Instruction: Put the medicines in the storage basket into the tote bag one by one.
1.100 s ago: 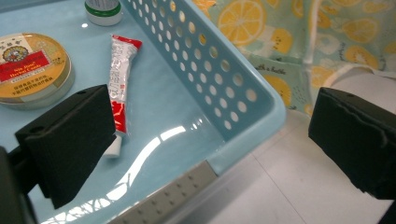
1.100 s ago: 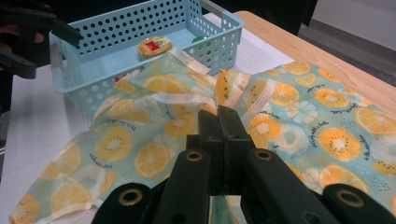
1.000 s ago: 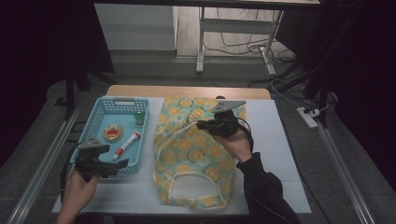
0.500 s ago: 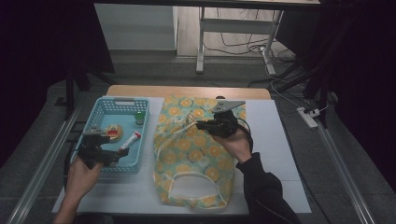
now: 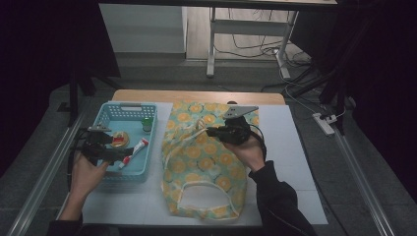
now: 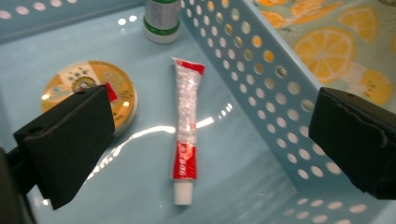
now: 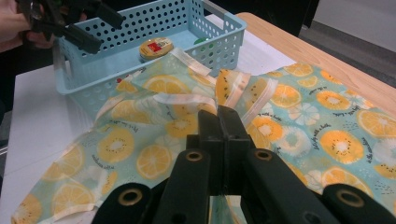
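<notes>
A red and white toothpaste tube lies on the floor of a light blue perforated basket. My left gripper hovers over the basket's near end, open wide, with the tube below the gap and apart from both pads. To the right lies a fabric bag with a lemon print. My right gripper is shut on the bag's upper edge and holds that edge and its white strap lifted off the table.
Inside the basket are also a round yellow tin and a small green-capped bottle. The basket wall stands between the tube and the bag. A white mat covers the wooden table.
My left gripper has moved away from the person, from the basket's near left corner to above the tube. The right gripper and the bag have stayed still.
</notes>
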`<state>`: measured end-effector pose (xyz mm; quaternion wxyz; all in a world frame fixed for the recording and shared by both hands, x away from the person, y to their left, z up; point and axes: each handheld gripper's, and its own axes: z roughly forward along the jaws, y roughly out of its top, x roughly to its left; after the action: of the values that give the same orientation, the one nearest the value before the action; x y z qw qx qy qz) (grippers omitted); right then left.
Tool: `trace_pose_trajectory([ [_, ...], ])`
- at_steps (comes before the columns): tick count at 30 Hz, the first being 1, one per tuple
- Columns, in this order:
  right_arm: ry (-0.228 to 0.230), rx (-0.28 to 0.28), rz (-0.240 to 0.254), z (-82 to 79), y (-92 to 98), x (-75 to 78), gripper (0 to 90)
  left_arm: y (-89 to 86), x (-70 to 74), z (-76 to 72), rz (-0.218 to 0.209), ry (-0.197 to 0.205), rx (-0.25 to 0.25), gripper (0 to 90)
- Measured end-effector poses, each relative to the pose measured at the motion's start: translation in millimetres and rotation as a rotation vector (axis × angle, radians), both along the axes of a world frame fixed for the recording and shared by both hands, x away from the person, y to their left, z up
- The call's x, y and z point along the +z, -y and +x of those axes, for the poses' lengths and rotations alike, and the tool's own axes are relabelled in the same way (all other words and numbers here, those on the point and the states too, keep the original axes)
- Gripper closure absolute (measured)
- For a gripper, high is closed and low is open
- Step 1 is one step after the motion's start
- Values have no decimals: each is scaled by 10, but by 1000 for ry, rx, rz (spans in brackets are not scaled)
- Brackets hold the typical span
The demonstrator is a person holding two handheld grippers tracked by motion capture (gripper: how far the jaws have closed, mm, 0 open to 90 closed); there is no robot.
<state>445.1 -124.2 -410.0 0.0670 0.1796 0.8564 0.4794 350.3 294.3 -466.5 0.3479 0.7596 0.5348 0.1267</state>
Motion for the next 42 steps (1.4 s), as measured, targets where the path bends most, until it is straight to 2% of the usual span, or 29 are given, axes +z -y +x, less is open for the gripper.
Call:
trace_pose_trajectory([
  [9,-1,-2,1,5,7,-2,900,-50,13,189,10,-25,15,0],
  [22,0,2,1,-1,-12,-18,900,-279,-54,377,7,-56,95,0],
  [29,2,-1,12,4,8,-2,900,-313,-151,498,19,-101,96,1],
  [33,3,-4,15,8,15,-2,900,-311,-182,548,9,-100,88,0],
  [42,5,-6,9,12,14,-11,900,-257,-189,648,41,-63,86,0],
])
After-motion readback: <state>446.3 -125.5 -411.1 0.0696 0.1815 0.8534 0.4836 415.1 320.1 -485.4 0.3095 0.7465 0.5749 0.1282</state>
